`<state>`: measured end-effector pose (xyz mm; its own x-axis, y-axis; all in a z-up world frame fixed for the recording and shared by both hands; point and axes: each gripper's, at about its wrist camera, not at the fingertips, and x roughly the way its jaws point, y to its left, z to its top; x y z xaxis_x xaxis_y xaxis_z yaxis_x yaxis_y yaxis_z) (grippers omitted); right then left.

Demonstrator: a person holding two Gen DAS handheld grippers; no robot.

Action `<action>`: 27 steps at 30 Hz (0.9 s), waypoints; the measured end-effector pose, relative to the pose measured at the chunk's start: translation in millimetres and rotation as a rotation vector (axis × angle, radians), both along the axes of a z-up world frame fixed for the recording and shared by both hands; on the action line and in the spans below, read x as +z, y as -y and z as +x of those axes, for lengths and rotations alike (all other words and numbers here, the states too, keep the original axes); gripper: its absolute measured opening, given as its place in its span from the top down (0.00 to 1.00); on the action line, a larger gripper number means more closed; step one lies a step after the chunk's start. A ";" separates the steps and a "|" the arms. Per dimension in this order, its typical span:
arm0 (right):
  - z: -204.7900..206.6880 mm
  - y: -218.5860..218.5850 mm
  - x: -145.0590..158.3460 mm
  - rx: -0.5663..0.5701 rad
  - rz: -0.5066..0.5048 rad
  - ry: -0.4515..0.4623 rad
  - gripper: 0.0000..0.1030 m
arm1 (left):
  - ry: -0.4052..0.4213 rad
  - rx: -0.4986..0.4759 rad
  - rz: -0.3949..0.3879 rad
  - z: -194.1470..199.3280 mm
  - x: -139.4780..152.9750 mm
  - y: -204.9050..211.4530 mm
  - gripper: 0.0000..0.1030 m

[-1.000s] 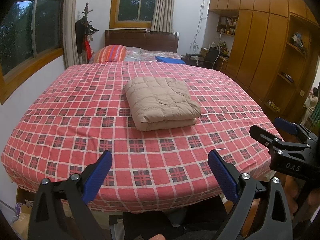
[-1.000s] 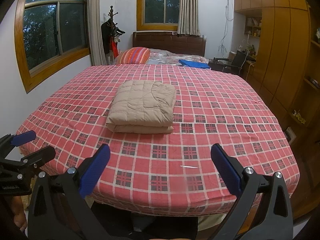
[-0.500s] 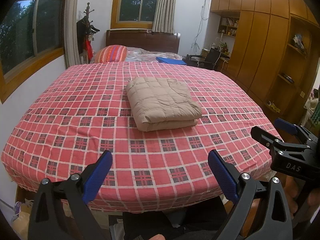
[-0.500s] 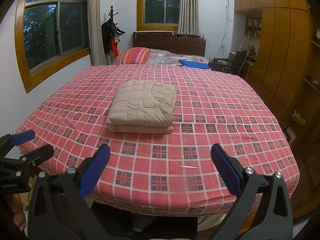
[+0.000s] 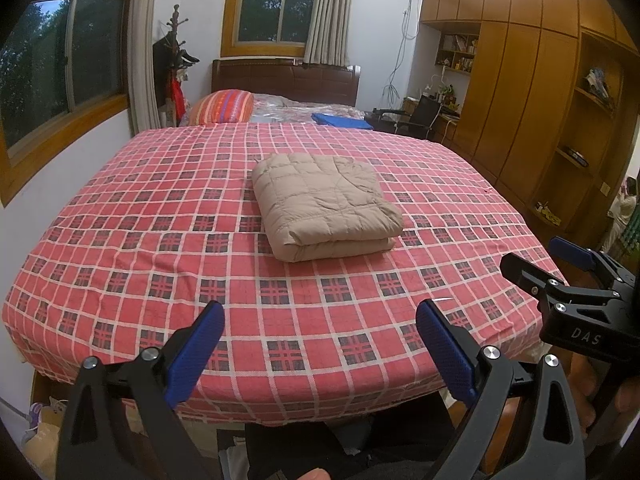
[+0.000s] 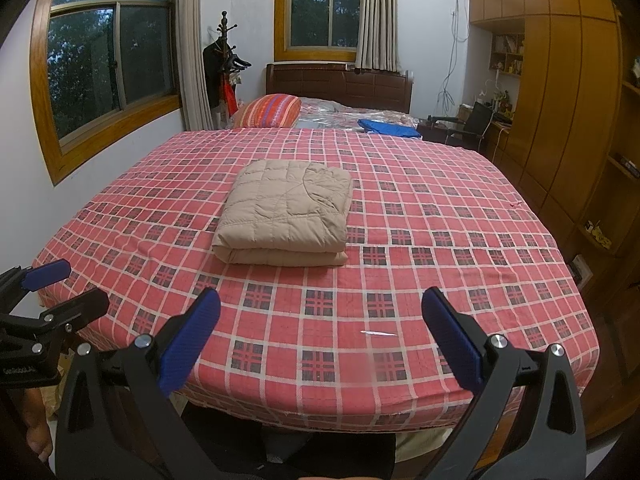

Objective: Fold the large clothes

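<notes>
Beige folded jacket [image 5: 326,206] beyond left gripper [image 5: 320,344]

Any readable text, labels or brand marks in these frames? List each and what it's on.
"DAS" — on the black body of the right gripper, seen in the left wrist view.
White lettering on the body of the left gripper, at the left edge of the right wrist view: too small and cut off to read.
Book spines on the wall shelf: too small to read.
No print shows on the folded beige quilted garment or the checked bedspread.
</notes>
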<state>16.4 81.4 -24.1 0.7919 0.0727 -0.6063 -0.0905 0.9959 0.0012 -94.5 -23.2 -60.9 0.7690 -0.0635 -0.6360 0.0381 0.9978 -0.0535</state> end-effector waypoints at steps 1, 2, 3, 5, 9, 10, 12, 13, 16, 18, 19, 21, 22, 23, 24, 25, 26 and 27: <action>-0.1 -0.1 0.0 0.000 -0.001 0.001 0.03 | 0.001 0.000 0.000 0.0 0.1 0.1 0.06; -0.1 -0.3 0.0 -0.001 -0.002 0.001 0.03 | 0.001 0.001 -0.001 0.0 0.2 0.2 0.06; 0.0 0.0 0.1 0.000 -0.001 0.001 0.03 | 0.001 0.000 -0.002 0.1 0.1 -0.2 0.06; 0.1 0.0 0.1 0.001 -0.001 0.003 0.03 | 0.002 0.001 0.000 0.5 0.2 0.2 0.06; 0.7 -0.6 0.2 0.002 -0.005 0.004 0.03 | 0.000 0.000 0.000 0.1 -0.3 -0.3 0.06; 0.9 -0.9 0.0 0.002 -0.005 0.003 0.03 | 0.000 0.000 0.000 -0.4 -0.6 -0.6 0.06; 0.5 -0.9 0.2 0.002 -0.003 0.003 0.03 | 0.001 0.001 0.000 -0.5 -0.4 -0.3 0.06; 0.3 -1.0 0.2 0.002 -0.002 0.004 0.03 | 0.002 0.001 0.000 -0.5 -0.4 -0.1 0.06; 1.0 -1.2 -0.2 0.004 -0.003 0.003 0.03 | 0.000 0.002 0.000 -0.4 -0.6 -0.3 0.06; 0.3 -1.9 0.0 0.004 -0.004 0.003 0.03 | 0.000 0.001 0.000 -0.4 -0.5 -0.6 0.06; 0.8 -2.2 -0.1 0.005 -0.006 0.003 0.03 | 0.000 0.002 0.000 -0.3 -0.5 -0.4 0.06; 0.3 -2.7 0.1 0.006 -0.006 0.004 0.03 | 0.000 0.002 -0.001 -0.3 -0.5 -0.3 0.06; 0.5 -2.8 0.0 0.006 -0.007 0.005 0.03 | 0.000 0.001 -0.001 -0.4 -0.3 -0.6 0.06; 0.4 -3.3 -0.3 0.008 -0.009 0.006 0.03 | 0.000 0.001 -0.001 -0.4 -0.2 -0.3 0.06; 0.8 -3.7 -0.7 0.010 -0.011 0.006 0.03 | 0.001 0.000 -0.001 -0.3 -0.3 -0.2 0.06; 1.5 -4.0 -1.2 0.011 -0.014 0.006 0.03 | 0.001 0.001 0.000 -0.4 -0.2 -0.6 0.06; 0.6 -4.1 -0.9 0.011 -0.010 0.005 0.03 | 0.001 0.001 0.001 -0.5 -0.1 -0.4 0.06; 0.7 -3.8 -1.1 0.013 -0.008 0.004 0.03 | 0.001 0.000 0.000 -0.5 -0.1 -0.9 0.06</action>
<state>17.1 85.3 -25.2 0.7936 0.0779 -0.6034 -0.1030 0.9947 -0.0071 -94.9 -22.3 -61.0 0.7700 -0.0630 -0.6349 0.0378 0.9979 -0.0532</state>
